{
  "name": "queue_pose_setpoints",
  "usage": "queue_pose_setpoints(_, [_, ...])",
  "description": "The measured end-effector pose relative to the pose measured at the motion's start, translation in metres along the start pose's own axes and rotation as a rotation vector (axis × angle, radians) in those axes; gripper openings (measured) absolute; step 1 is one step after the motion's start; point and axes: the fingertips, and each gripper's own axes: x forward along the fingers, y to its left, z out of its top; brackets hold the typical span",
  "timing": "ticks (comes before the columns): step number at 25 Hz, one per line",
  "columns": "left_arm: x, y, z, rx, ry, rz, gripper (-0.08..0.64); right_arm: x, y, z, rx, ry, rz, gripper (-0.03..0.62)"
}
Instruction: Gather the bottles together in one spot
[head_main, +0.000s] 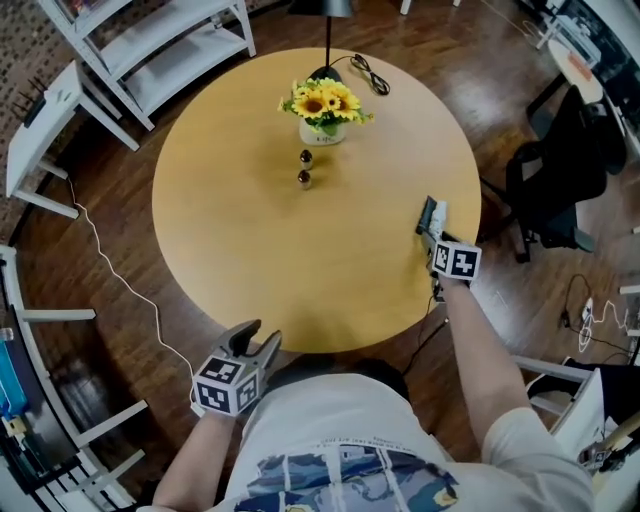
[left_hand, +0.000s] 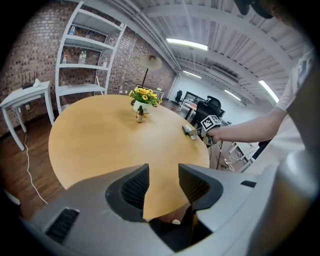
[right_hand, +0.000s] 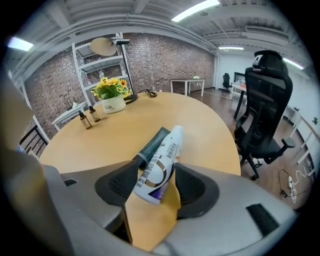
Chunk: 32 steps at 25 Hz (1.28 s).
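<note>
Glossy white plastic tube bottle (right_hand: 161, 167) lying flat at round wooden surface's (head_main: 250, 230) right edge, narrow end pointing away, between wide fingers of right gripper (right_hand: 156, 181), left gripper (left_hand: 163, 182) fingers apart, empty

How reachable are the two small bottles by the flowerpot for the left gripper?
Likely reachable: the left gripper is open and empty, and only bare table lies between it and the small bottles.

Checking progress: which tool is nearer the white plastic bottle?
Right. The right tool straddles the white plastic bottle; the left tool is far off at the round wooden table's near edge.
</note>
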Motion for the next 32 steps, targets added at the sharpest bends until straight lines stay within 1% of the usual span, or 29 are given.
queue_pose_setpoints(1, [0.001, 0.004, 0.000, -0.002, 0.002, 0.000, 0.193, 0.001, 0.001, 0.000, 0.002, -0.001, 0.001, 0.264])
queue_pose_setpoints(3, [0.005, 0.010, 0.001, -0.006, 0.006, -0.006, 0.193, 0.003, 0.004, -0.001, 0.047, -0.004, 0.020, 0.259])
queue_pose_setpoints(7, [0.019, 0.008, 0.012, 0.012, 0.018, -0.045, 0.192, -0.005, 0.001, -0.010, 0.190, 0.017, 0.048, 0.207])
queue_pose_setpoints(11, [0.034, 0.001, 0.027, 0.047, 0.024, -0.093, 0.192, -0.028, 0.005, -0.024, 0.323, 0.001, 0.073, 0.198])
queue_pose_setpoints(14, [0.053, -0.007, 0.037, 0.103, 0.041, -0.139, 0.192, -0.055, 0.008, -0.032, 0.370, -0.038, 0.091, 0.195])
queue_pose_setpoints(16, [0.063, -0.014, 0.043, 0.119, 0.055, -0.174, 0.192, -0.071, 0.015, -0.039, 0.389, -0.055, 0.119, 0.195])
queue_pose_setpoints(18, [0.072, -0.030, 0.052, 0.087, 0.051, -0.229, 0.192, -0.087, 0.024, -0.043, 0.411, -0.071, 0.166, 0.195])
queue_pose_setpoints(20, [0.080, -0.055, 0.068, 0.023, 0.021, -0.303, 0.192, -0.110, 0.037, -0.043, 0.415, -0.095, 0.226, 0.193])
queue_pose_setpoints(22, [0.086, -0.083, 0.089, -0.025, -0.020, -0.374, 0.192, -0.136, 0.057, -0.039, 0.383, -0.130, 0.299, 0.193])
queue_pose_setpoints(24, [0.092, -0.113, 0.115, -0.084, -0.065, -0.448, 0.192, -0.162, 0.081, -0.030, 0.318, -0.175, 0.374, 0.193])
queue_pose_setpoints(27, [0.095, -0.163, 0.152, -0.225, -0.114, -0.583, 0.192, -0.206, 0.114, -0.016, 0.181, -0.241, 0.464, 0.193])
queue_pose_setpoints(28, [0.096, -0.177, 0.162, -0.254, -0.119, -0.610, 0.192, -0.222, 0.124, -0.012, 0.124, -0.268, 0.487, 0.193])
queue_pose_setpoints(31, [0.100, -0.207, 0.178, -0.284, -0.118, -0.627, 0.206, -0.261, 0.145, -0.002, -0.039, -0.356, 0.539, 0.193])
queue_pose_setpoints(32, [0.100, -0.215, 0.182, -0.303, -0.120, -0.644, 0.206, -0.269, 0.148, -0.001, -0.086, -0.378, 0.547, 0.193])
